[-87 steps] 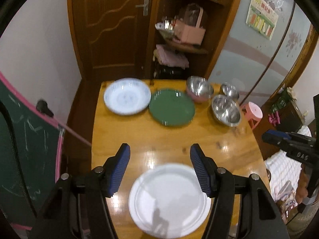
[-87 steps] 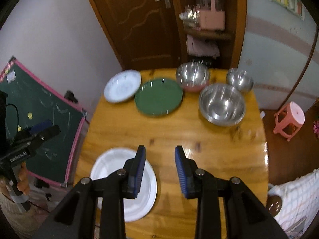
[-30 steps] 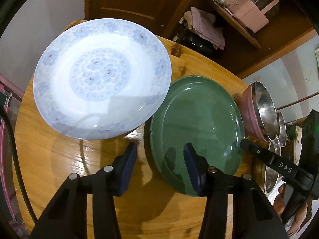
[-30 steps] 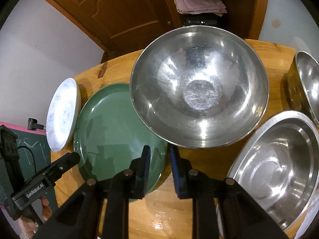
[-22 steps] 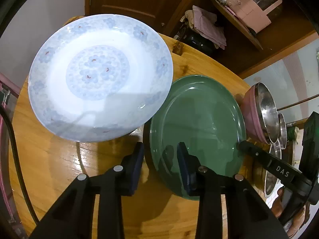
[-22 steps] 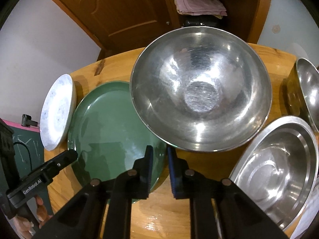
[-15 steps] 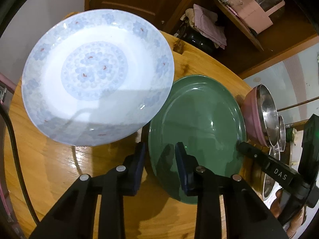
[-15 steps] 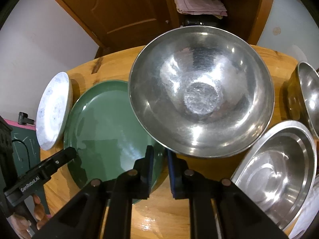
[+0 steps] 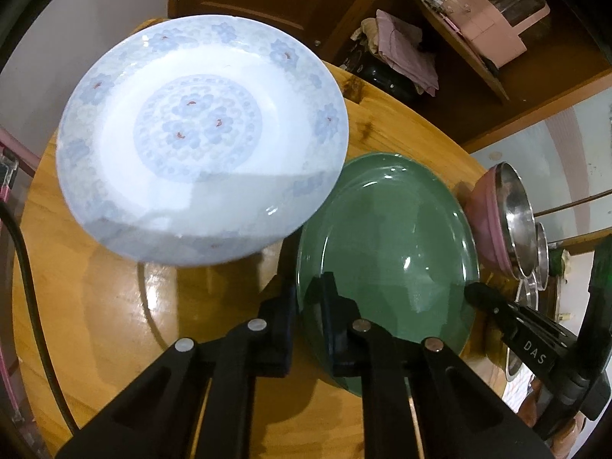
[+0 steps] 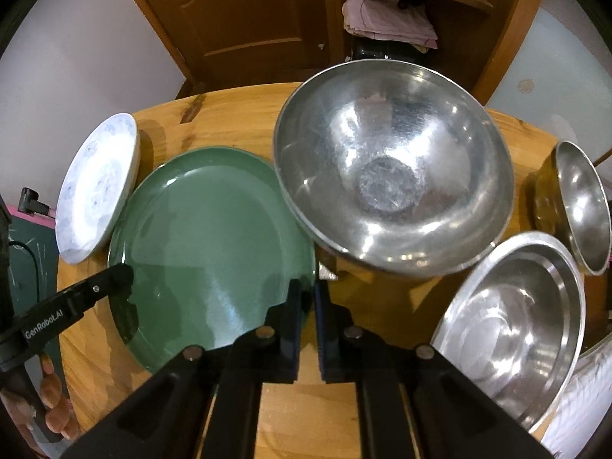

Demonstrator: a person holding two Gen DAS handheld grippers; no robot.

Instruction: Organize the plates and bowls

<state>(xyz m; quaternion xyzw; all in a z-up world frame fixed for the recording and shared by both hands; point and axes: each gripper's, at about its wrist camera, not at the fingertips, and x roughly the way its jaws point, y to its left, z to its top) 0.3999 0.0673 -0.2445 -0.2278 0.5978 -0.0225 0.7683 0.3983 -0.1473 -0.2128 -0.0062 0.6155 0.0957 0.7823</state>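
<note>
Left gripper (image 9: 306, 294) is pointing steeply down, and its jaws are pinched together on the near left rim of the green plate (image 9: 386, 237). One finger sits outside the rim over the wooden table (image 9: 95, 306), the other inside on the glaze. The plate spreads out ahead and to the right of this gripper.

Ahead and to the left is the blue-flowered white plate (image 9: 199, 134). Its rim meets the green plate's edge from this angle, but I cannot tell whether they touch. Far off to the right, past the green plate, the pink-sided bowl (image 9: 493, 222) shows side-on.

Over to my right gripper (image 10: 308, 298): its jaws are clamped too, on the same green plate (image 10: 210, 237) at the opposite rim. The plate lies ahead and to the left of these fingers. So I have it gripped on both sides, and my left gripper's black tip shows at the plate's far left edge.

Directly ahead of the right gripper, very close, the big steel bowl (image 10: 390, 168) has its near rim just beyond the fingertips, beside the green plate's edge. To the right sits a wide steel bowl (image 10: 508, 329), and beyond that a small steel bowl (image 10: 581, 206) at the table's edge.
</note>
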